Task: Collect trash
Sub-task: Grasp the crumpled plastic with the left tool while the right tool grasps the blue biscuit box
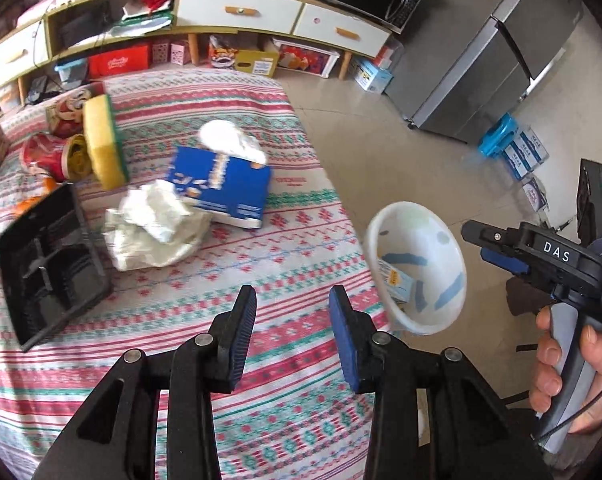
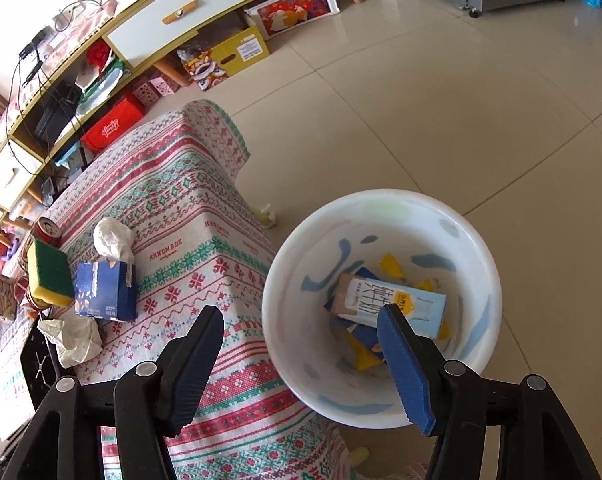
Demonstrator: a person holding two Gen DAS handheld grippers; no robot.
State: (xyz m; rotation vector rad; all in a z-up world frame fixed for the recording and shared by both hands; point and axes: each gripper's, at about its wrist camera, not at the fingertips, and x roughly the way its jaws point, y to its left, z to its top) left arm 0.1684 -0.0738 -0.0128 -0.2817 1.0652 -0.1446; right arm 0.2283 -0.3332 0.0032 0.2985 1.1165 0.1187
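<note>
A white trash bin (image 2: pixel 381 216) stands on the floor right of the table; it also shows in the left wrist view (image 1: pixel 417 216). Inside lie a milk carton (image 2: pixel 389 300) and yellow and blue scraps. On the patterned tablecloth (image 1: pixel 205 272) lie crumpled white paper (image 1: pixel 157 220), a black plastic tray (image 1: pixel 49 264), a blue tissue box (image 1: pixel 221 184) and a yellow-green sponge (image 1: pixel 101 140). My left gripper (image 1: pixel 293 300) is open and empty above the table. My right gripper (image 2: pixel 301 316) is open and empty, above the bin's left rim.
Red cans (image 1: pixel 49 152) lie at the table's far left. A low cabinet (image 1: pixel 237 12) with drawers, boxes beneath it, stands behind. A grey fridge (image 1: pixel 481 60) and stacked boxes (image 1: pixel 521 152) stand at the right. The tiled floor (image 2: pixel 441 100) surrounds the bin.
</note>
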